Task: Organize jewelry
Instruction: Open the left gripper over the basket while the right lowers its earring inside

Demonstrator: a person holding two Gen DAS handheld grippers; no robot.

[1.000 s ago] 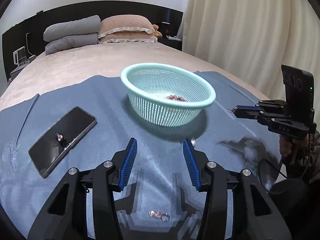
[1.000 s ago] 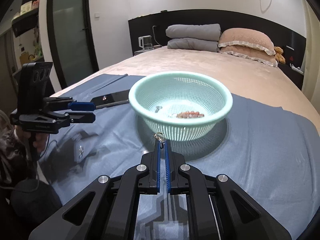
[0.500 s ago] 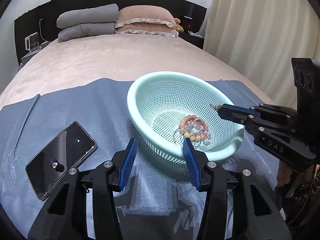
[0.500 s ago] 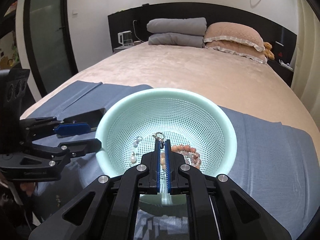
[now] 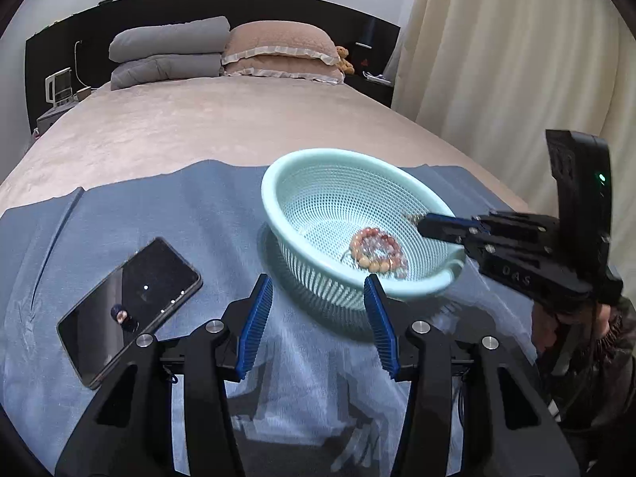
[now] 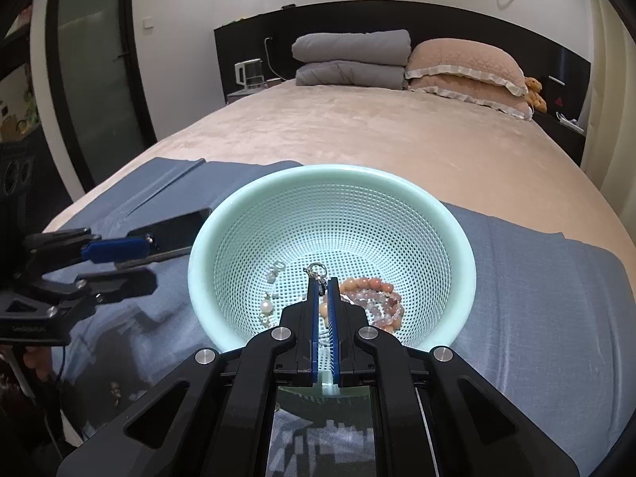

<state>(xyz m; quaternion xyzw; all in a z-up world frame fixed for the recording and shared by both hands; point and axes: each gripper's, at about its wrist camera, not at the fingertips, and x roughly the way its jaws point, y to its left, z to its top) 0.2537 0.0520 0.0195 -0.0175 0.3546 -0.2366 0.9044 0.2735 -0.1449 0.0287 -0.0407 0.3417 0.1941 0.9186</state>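
One keyring (image 6: 316, 269) points forward from right gripper (image 6: 325, 284) over basket (image 6: 461, 246).

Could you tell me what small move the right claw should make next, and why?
Probably open the right claw: it is shut on the ring charm, which hangs inside the mint basket above the beaded bracelets, so releasing should drop it in.

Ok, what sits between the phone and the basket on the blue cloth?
Only bare blue cloth lies between the phone and the basket; the left wrist view shows it. The left gripper hangs open nearer the camera.
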